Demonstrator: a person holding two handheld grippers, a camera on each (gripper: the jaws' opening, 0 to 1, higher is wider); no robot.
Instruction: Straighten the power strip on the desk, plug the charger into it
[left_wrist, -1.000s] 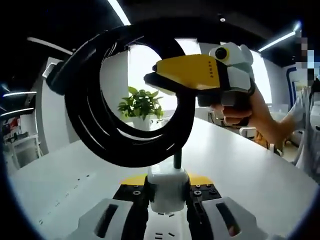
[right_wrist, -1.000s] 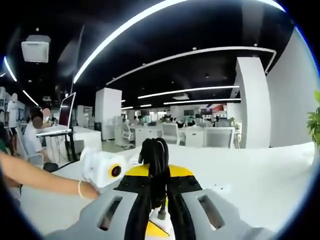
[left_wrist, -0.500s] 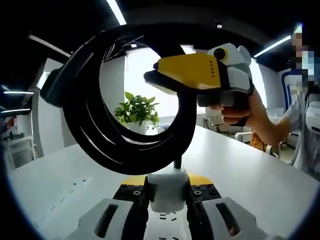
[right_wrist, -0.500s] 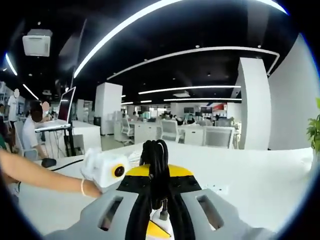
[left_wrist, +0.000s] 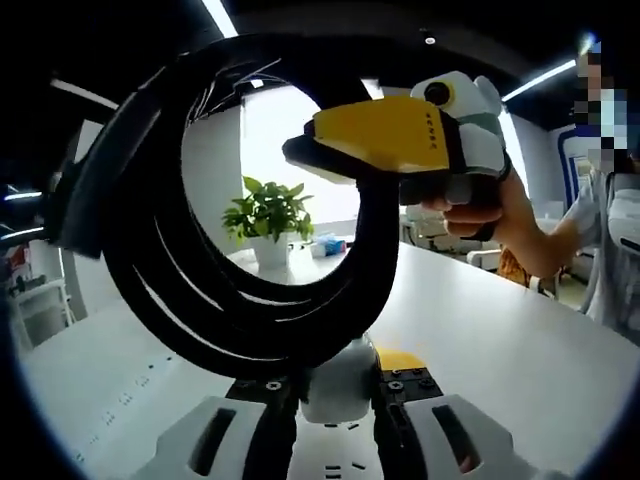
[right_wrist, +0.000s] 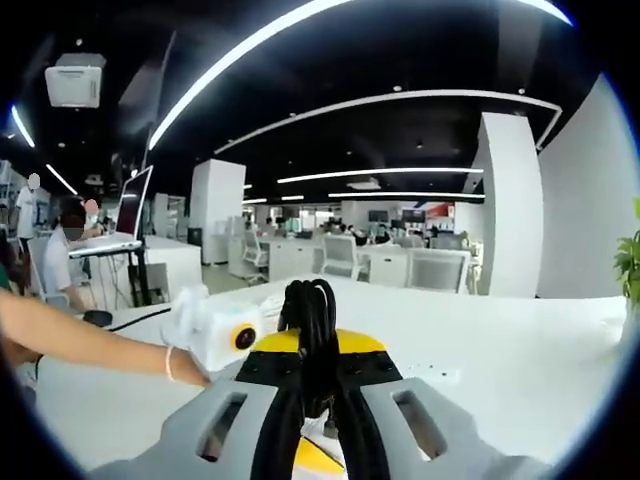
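My left gripper (left_wrist: 338, 378) is shut on a white charger block (left_wrist: 340, 380), which sits tilted between the jaws. A white power strip (left_wrist: 335, 465) with dark slots lies just under the jaws. The charger's black cable coil (left_wrist: 200, 290) rises in a big loop in the left gripper view. My yellow right gripper (left_wrist: 335, 150) comes in from the right and is shut on the upper right of that loop. In the right gripper view the coil's strands (right_wrist: 312, 325) stand clamped between the jaws of the right gripper (right_wrist: 318, 375). The left gripper (right_wrist: 222, 335) shows at the left, on a person's arm.
The white desk (left_wrist: 500, 340) stretches away, with small dark socket marks (left_wrist: 130, 395) on its left part. A potted plant (left_wrist: 268, 215) stands at the far edge. A person (left_wrist: 612, 230) is at the right. A laptop on a stand (right_wrist: 125, 225) and office chairs are beyond.
The coil has come nearer the left camera and looms larger. The charger block has tipped to one side between the left jaws. Both grippers keep their hold.
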